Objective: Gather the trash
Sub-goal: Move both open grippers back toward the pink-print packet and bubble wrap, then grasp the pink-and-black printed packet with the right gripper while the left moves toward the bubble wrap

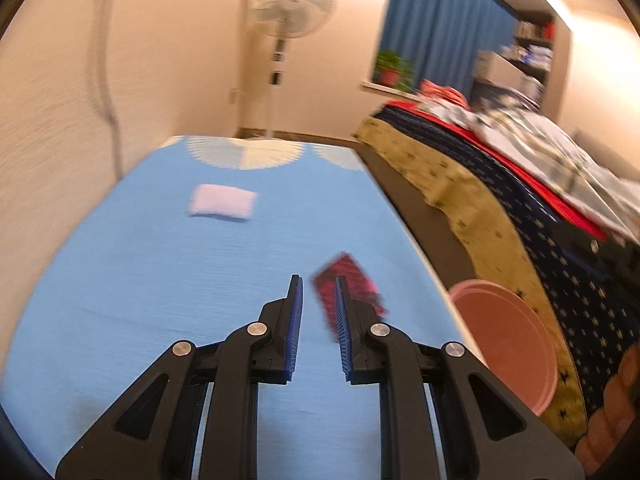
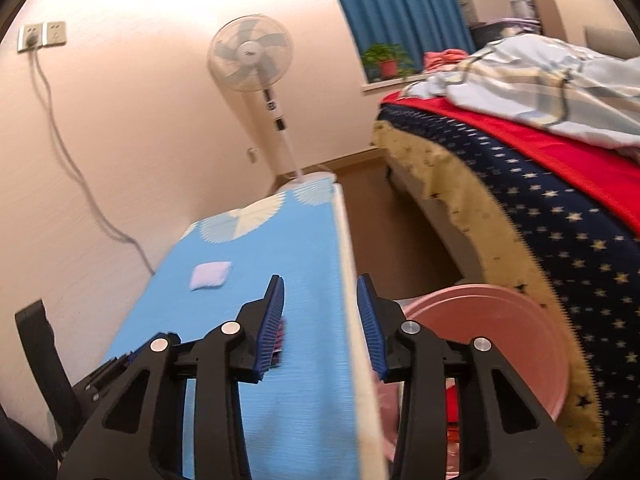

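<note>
A magenta and black wrapper (image 1: pixel 356 280) lies on the blue table (image 1: pixel 160 264), partly behind my left gripper's right finger. My left gripper (image 1: pixel 318 280) is open and empty just above the cloth, with the wrapper at its right fingertip. A white tissue packet (image 1: pixel 222 200) lies farther along the table; it also shows in the right wrist view (image 2: pixel 210 276). My right gripper (image 2: pixel 320 284) is open and empty over the table's right edge (image 2: pixel 352 300). A sliver of the wrapper (image 2: pixel 280 340) shows behind its left finger. A pink basin (image 2: pixel 500 320) stands on the floor to the right.
The pink basin (image 1: pixel 508 340) sits between table and bed. The bed (image 1: pixel 520 208) with a star-print cover runs along the right. A standing fan (image 1: pixel 280 40) is at the table's far end. A cable (image 2: pixel 68 152) hangs on the left wall.
</note>
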A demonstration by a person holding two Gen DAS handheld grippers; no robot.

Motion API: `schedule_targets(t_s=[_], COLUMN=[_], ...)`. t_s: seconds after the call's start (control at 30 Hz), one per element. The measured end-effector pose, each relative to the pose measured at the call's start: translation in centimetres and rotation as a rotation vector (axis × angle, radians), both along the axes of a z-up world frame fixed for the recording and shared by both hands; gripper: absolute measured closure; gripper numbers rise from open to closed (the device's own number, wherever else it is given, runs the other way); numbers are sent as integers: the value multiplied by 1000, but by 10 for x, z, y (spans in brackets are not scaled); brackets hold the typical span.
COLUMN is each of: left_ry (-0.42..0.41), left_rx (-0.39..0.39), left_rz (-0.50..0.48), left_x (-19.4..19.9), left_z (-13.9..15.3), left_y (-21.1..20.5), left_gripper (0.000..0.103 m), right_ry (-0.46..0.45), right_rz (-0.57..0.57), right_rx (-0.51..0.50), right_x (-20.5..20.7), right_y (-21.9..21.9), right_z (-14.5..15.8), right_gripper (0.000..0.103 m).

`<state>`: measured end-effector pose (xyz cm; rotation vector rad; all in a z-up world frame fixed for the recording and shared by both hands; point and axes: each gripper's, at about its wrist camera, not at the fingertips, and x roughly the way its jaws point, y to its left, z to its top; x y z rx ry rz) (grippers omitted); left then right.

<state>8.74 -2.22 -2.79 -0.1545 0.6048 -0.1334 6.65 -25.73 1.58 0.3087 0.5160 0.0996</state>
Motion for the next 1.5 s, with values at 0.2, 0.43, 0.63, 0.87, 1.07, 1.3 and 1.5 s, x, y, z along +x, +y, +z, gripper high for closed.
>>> schedule_targets(t_s=[0.2, 0.43, 0.63, 0.87, 1.07, 1.3, 1.5], left_ry=[-5, 1, 23, 49, 69, 126, 156], left_rx=[-14, -4, 5, -1, -9, -22, -15], left_rz=[123, 170, 186, 197, 193, 201, 203], left_x=[6, 17, 31, 56, 94, 145, 175], left_z=[0, -5, -12, -18, -23, -40, -48], left_y=[31, 44, 54, 67, 74, 85, 88], left_gripper=[87, 87, 87, 87, 87, 85, 64], right_ry=[35, 104, 175, 215, 191, 177, 175], right_rz=[107, 192, 211, 235, 229, 205, 191], right_rx=[0, -2, 1, -16, -17, -5, 10], right_x=[21, 45, 64, 79, 83, 86, 88], right_y=[37, 72, 89, 98, 94, 81, 72], right_z=[-17, -42, -66, -80, -76, -70, -69], right_gripper=[65, 64, 64, 97, 102, 102, 102])
